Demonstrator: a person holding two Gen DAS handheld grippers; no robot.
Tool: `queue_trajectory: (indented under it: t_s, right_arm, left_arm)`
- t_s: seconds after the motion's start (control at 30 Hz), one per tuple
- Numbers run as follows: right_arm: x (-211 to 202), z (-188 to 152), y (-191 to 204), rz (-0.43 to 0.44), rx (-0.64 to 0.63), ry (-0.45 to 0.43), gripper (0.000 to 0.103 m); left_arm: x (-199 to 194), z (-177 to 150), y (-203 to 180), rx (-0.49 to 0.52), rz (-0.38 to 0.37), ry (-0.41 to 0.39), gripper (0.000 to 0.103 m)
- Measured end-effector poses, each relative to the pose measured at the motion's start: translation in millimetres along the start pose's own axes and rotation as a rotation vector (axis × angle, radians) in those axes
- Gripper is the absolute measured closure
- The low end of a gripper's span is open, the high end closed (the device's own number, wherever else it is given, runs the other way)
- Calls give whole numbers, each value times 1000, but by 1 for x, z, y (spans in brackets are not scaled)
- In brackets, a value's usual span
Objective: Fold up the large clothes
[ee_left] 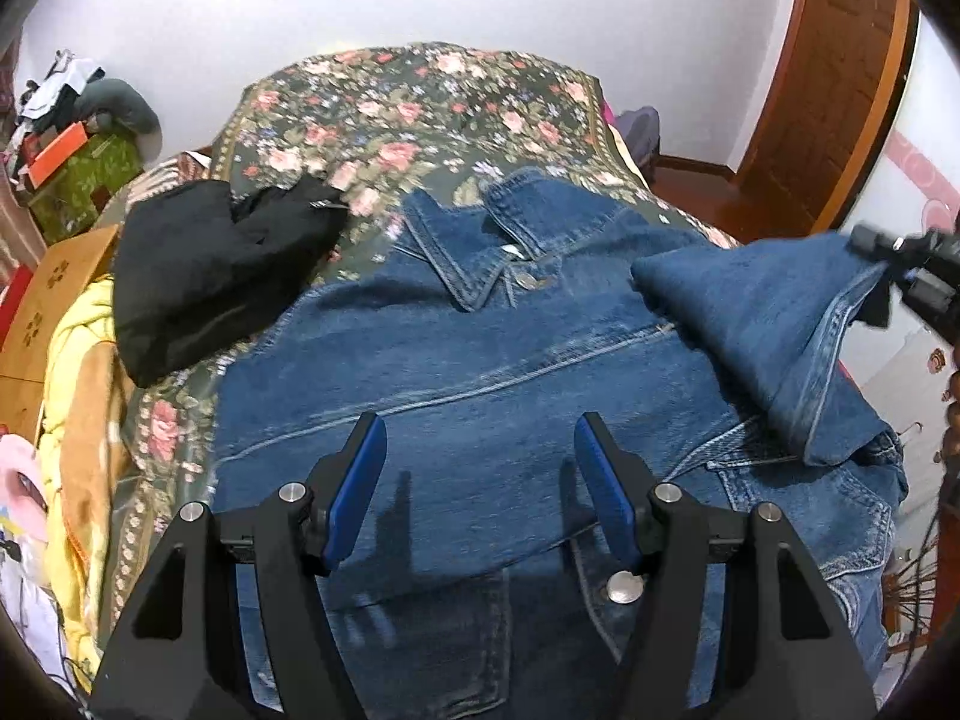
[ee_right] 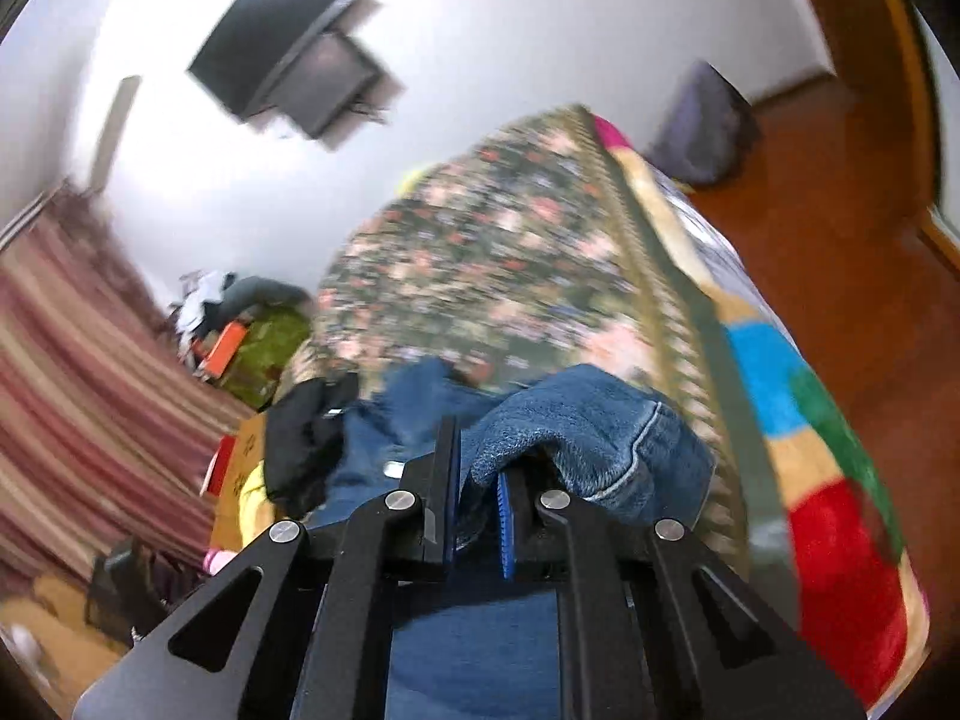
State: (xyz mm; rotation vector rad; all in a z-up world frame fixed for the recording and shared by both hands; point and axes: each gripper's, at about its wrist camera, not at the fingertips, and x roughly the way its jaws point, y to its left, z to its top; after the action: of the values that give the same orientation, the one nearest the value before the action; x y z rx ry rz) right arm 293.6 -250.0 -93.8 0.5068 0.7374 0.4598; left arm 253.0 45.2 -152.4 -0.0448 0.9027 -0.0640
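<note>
A blue denim jacket (ee_left: 480, 360) lies front-up on the floral bed cover (ee_left: 390, 114), collar toward the far end. Its left sleeve is folded across the chest. My left gripper (ee_left: 480, 450) hovers open just above the folded sleeve, holding nothing. My right gripper (ee_left: 888, 276) is at the right edge of the left wrist view, shut on the cuff of the other denim sleeve (ee_left: 768, 312) and lifting it over the jacket. In the right wrist view the gripper (ee_right: 477, 480) pinches that sleeve cuff (ee_right: 588, 438) between its blue pads.
A black garment (ee_left: 204, 270) lies on the bed left of the jacket. Yellow bedding and cardboard boxes (ee_left: 60, 300) crowd the left side. A colourful striped blanket (ee_right: 810, 450) hangs over the bed's right edge above the wooden floor (ee_right: 840, 252).
</note>
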Motion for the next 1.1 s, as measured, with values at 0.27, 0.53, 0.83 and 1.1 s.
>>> queue_trajectory:
  t_s: [0.27,0.53,0.83,1.1]
  right_arm:
    - [34,-12,106,108,-218,53,94]
    - [107,-70,165,155,-339,268,94]
    - [152,-129,187,155,-414,480,94]
    - [114,-129,199,71,-621,384,93]
  left_arm:
    - [-34,-1,38,-66,25,-94,35]
    - [-60,-20,81,-104,83,-122,33]
    - [-61,-49,112,-166,115,-69,33]
    - [-56,-56,107,-174,88,-44,33]
